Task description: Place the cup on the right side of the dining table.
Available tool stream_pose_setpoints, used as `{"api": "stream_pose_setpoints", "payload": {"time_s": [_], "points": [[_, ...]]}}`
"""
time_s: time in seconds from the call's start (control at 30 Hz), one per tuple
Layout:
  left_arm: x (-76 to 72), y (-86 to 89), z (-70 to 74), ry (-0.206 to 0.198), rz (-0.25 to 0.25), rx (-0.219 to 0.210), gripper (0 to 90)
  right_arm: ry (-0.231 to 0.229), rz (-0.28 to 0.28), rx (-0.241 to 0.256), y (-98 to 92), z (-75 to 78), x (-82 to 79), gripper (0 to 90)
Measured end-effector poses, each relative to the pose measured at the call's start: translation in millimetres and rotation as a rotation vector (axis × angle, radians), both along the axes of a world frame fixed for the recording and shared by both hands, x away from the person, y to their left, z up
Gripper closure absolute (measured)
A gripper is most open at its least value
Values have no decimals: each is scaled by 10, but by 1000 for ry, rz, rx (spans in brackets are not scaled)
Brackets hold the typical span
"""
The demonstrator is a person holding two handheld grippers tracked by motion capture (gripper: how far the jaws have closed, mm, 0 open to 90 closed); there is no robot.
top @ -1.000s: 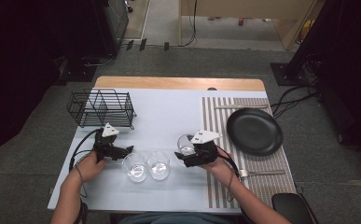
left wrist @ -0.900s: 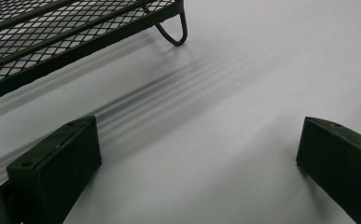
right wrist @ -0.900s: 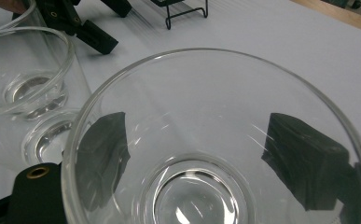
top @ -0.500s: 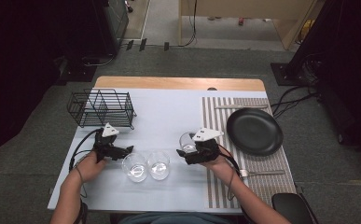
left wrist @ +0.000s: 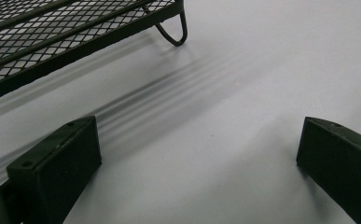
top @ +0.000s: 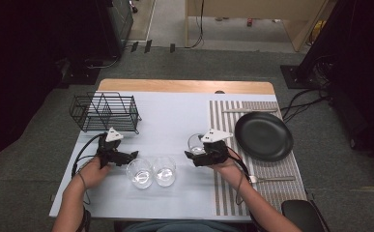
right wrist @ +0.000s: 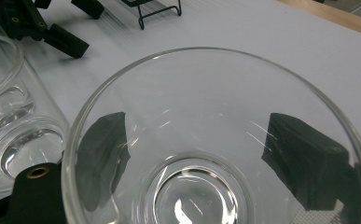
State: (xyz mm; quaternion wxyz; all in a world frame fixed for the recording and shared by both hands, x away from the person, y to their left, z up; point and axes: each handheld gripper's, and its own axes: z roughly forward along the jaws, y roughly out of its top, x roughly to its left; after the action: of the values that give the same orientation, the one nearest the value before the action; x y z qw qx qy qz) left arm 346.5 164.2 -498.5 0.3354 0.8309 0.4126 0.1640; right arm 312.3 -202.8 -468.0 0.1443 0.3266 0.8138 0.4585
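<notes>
On the pale mat near the table's middle, the right gripper (top: 194, 157) has its jaws set either side of a clear glass (top: 195, 143), which stands just left of the striped placemat (top: 228, 193). Through the right gripper view the glass (right wrist: 215, 140) sits between the two black jaws, seen through its walls; they bracket it closely, but I cannot tell whether they already press on it or whether it has left the table. Two more glasses (top: 151, 171) stand side by side, touching or nearly so, between the hands and closer to the person. The left gripper (top: 132, 155) lies low beside them with its jaws spread wide over bare mat and nothing between them, as the left gripper view confirms. A wire rack (top: 105, 112) stands at the far left of the mat, and it looks empty. A black plate (top: 263, 136) rests on the placemat to the right.

Judging by this, the work looks to be at an early stage: no glass is in the rack, one is being taken up, and two wait untouched. Carrying all three across, if the rack is the goal, is left to do.
</notes>
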Motion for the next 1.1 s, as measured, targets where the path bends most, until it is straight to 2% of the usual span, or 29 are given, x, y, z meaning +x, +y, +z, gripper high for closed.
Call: {"api": "stream_pose_setpoints", "payload": {"time_s": [0.33, 0.5, 1.1], "points": [[0, 0, 0, 0, 0, 0, 0, 15, -28, -1, -18, 14, 44, 194], [0, -1, 0, 0, 0, 0, 0, 4, -39, -6, -18, 19, 46, 194], [0, 0, 0, 0, 0, 0, 0, 8, -102, -8, -101, 23, 167, 195]]}}
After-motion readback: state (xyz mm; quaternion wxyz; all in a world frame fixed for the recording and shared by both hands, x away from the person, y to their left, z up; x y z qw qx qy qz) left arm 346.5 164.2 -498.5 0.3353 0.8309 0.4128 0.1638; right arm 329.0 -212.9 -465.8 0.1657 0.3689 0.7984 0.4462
